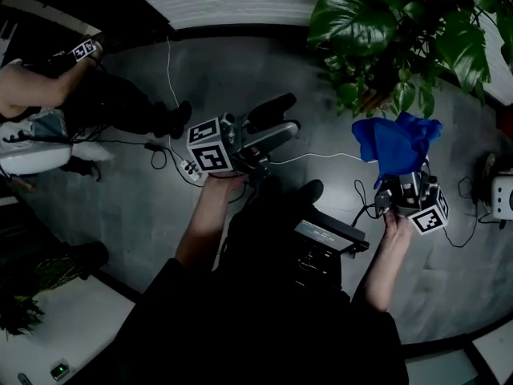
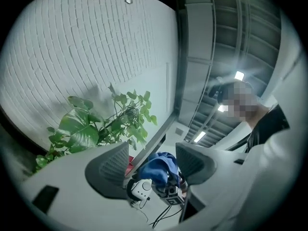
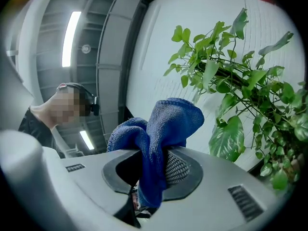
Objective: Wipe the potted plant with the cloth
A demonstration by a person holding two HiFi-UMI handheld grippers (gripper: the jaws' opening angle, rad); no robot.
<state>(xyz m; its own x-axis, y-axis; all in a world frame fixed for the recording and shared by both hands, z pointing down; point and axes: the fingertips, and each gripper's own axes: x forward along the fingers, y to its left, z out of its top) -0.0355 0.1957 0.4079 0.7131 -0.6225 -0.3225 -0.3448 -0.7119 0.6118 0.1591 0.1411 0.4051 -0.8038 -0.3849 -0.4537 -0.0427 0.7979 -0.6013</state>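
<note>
A leafy green potted plant (image 1: 401, 30) stands at the far right of the floor, against the white brick wall; it also shows in the left gripper view (image 2: 103, 124) and the right gripper view (image 3: 240, 81). My right gripper (image 1: 401, 175) is shut on a blue cloth (image 1: 395, 144), bunched between its jaws (image 3: 166, 138) and held just below the plant's lowest leaves. My left gripper (image 1: 276, 119) stands open with nothing between its fingers, left of the plant; past its jaws I see the blue cloth (image 2: 159, 166) and the right gripper.
Cables (image 1: 172, 79) trail over the grey floor. A white device (image 1: 502, 195) sits at the right edge. Another person (image 1: 48, 87) crouches at the far left beside a white object (image 1: 32, 147). A white platform (image 1: 64, 327) lies at the lower left.
</note>
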